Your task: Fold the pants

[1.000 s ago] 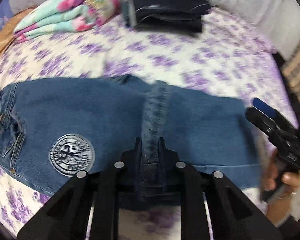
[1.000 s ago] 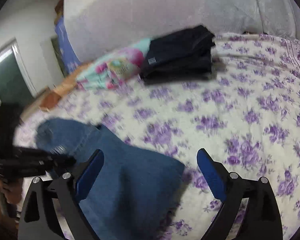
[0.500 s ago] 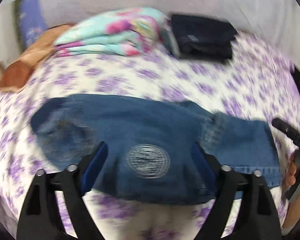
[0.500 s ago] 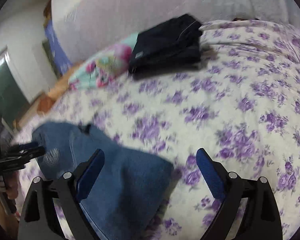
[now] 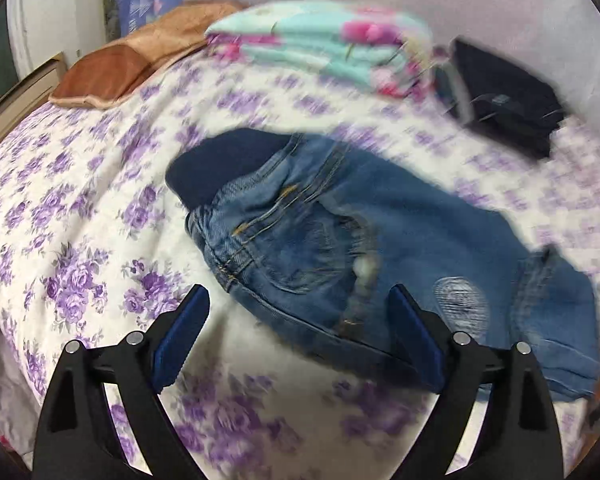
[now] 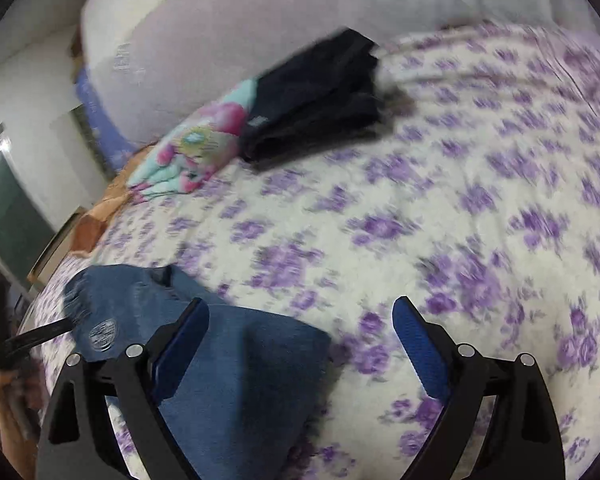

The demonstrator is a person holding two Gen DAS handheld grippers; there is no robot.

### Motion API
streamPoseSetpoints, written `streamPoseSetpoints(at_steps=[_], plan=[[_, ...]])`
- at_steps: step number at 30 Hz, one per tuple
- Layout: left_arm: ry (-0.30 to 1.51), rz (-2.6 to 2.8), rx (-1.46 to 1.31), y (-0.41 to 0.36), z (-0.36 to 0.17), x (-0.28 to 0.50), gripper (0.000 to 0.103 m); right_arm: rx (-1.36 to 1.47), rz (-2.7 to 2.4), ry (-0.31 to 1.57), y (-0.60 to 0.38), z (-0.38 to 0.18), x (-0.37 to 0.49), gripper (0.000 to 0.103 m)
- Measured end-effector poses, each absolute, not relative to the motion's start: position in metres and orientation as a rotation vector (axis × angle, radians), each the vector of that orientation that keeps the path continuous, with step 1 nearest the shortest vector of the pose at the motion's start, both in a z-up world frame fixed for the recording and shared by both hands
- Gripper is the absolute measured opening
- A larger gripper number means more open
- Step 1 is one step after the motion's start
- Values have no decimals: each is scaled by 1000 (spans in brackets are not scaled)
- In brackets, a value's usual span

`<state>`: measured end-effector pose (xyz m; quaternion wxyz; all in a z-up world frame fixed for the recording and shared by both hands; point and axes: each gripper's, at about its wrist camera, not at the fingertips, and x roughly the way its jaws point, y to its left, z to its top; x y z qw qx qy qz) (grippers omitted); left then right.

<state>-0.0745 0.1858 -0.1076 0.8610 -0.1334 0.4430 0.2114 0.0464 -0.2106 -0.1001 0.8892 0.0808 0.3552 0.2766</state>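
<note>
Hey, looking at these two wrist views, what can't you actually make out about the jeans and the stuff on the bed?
- Jeans, left wrist view: the round patch is motion-blurred, its design unreadable; the far end runs behind the right finger.
- Jeans, right wrist view: the near edge is hidden by the right gripper.
- Dark folded clothes, both views: small label too blurred to read.
- Left gripper, right wrist view: blurred and cut by the frame edge.

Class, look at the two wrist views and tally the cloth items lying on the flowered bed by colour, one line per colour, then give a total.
Blue denim: 1, the jeans
Dark navy or black: 1, the folded dark garment
Turquoise with pink flowers: 1, the folded blanket
Brown: 1, the pillow
Total: 4
</note>
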Motion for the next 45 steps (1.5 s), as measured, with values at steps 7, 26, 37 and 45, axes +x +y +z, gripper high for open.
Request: streamPoseSetpoints(at_steps=[7, 26, 37, 45], plan=[[927, 519, -276, 187, -93, -77, 91, 65, 770, 746, -179, -96, 26, 68], [909, 398, -43, 146, -95, 15, 91, -74, 783, 825, -150, -118, 19, 75], [852, -71, -131, 14, -64, 13, 92, 145, 605, 839, -207, -106, 47, 27], [983, 114, -36, -14, -115, 51, 93, 89, 618, 868, -192, -116, 45, 15]])
